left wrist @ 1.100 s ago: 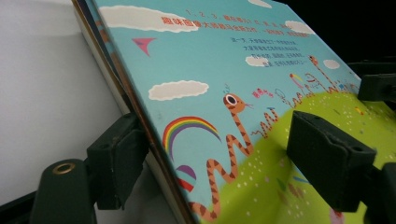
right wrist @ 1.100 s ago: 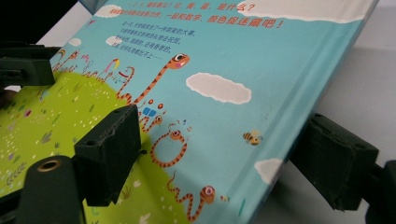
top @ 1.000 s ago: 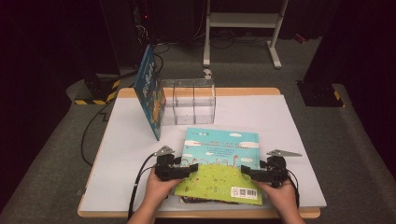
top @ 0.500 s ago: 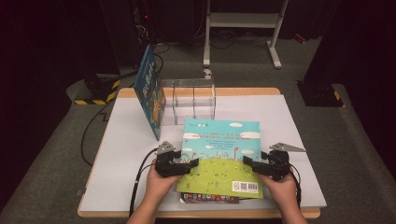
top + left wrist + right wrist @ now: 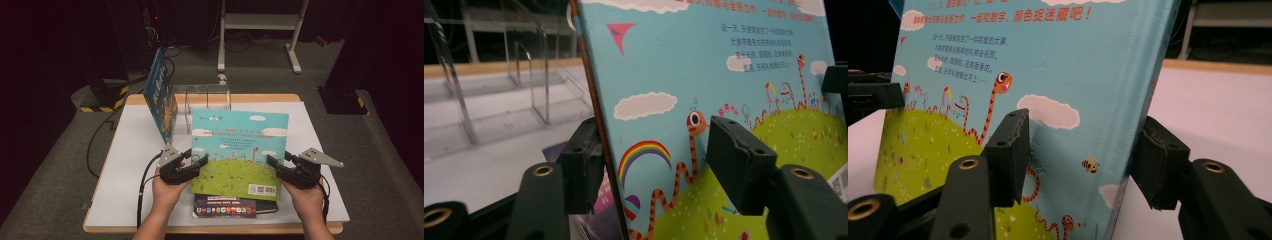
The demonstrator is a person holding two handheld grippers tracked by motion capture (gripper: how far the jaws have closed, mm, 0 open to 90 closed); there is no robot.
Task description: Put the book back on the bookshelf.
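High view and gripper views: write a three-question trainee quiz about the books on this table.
1. True or false: the sky-blue and green picture book lies flat on the white table.
2. What lies under its near edge? A: a dark book. B: a red cup. C: a metal tray.
3. Fill in: in the high view, the upright blue book stands to the ___ of the clear acrylic rack.
Key: 1 false, its far edge is raised; 2 A; 3 left.

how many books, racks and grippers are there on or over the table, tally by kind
books: 3 (lifted picture book, blue book leaning on the rack, dark book lying flat)
clear rack: 1
hand-held grippers: 2 (left hand-held gripper, right hand-held gripper)
total: 6
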